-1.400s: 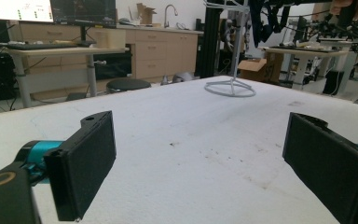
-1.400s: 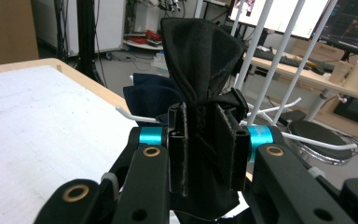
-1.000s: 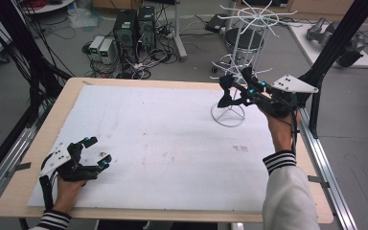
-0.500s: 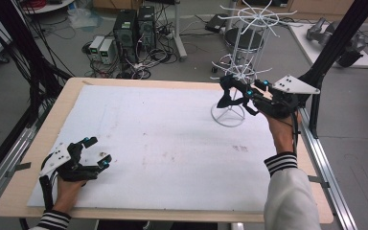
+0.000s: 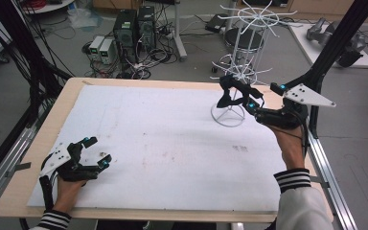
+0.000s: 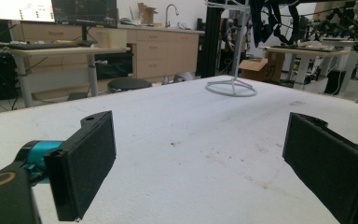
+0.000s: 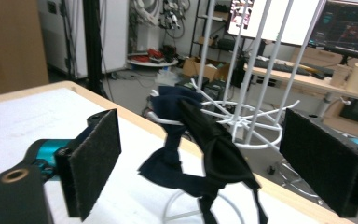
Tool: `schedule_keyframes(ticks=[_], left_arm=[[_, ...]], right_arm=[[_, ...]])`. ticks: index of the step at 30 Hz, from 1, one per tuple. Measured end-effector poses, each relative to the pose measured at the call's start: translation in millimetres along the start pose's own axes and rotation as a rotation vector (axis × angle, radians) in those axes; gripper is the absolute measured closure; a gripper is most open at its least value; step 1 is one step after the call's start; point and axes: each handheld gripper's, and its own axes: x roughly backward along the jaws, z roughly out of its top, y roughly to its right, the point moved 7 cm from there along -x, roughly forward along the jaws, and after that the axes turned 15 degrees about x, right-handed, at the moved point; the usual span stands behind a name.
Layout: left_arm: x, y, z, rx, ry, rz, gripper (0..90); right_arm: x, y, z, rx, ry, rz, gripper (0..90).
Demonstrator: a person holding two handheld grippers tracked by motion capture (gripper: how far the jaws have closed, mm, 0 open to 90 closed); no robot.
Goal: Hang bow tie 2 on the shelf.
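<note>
The bow tie (image 7: 200, 144) hangs on a lower arm of the wire rack (image 5: 242, 57), just ahead of the right tongs (image 7: 200, 158), whose jaws have just been opening and now stand spread with the cloth between them but untouched. It looks light, soft and floppy, likely to swing or slip off, so the knot at its middle seems the best place to pinch; its long axis runs downward, strap ends pointing at the rack's base. The left tongs (image 6: 200, 163) rest spread and empty, well apart from it.
</note>
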Motion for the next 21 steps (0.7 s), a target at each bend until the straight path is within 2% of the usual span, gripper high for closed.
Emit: schedule_keyframes(ticks=[5, 10, 13, 21], left_arm=[[0.7, 0.5, -0.1, -0.007, 0.003, 0.003, 10.0], [1.4, 1.7, -0.3, -0.011, 0.01, 0.005, 9.9], [1.3, 1.9, -0.5, -0.02, 0.006, 0.006, 10.0], [1.6, 2.3, -0.4, -0.024, 0.016, 0.013, 10.0]], right_arm=[[12.6, -13.2, -2.1, 0.013, 0.024, 0.031, 11.3], [25.3, -25.5, -11.2, 0.024, 0.059, 0.031, 11.3], [31.1, -32.2, -22.7, 0.04, 0.056, 0.001, 11.3], [37.9, -60.0, -56.6, 0.006, 0.088, -0.065, 11.3]])
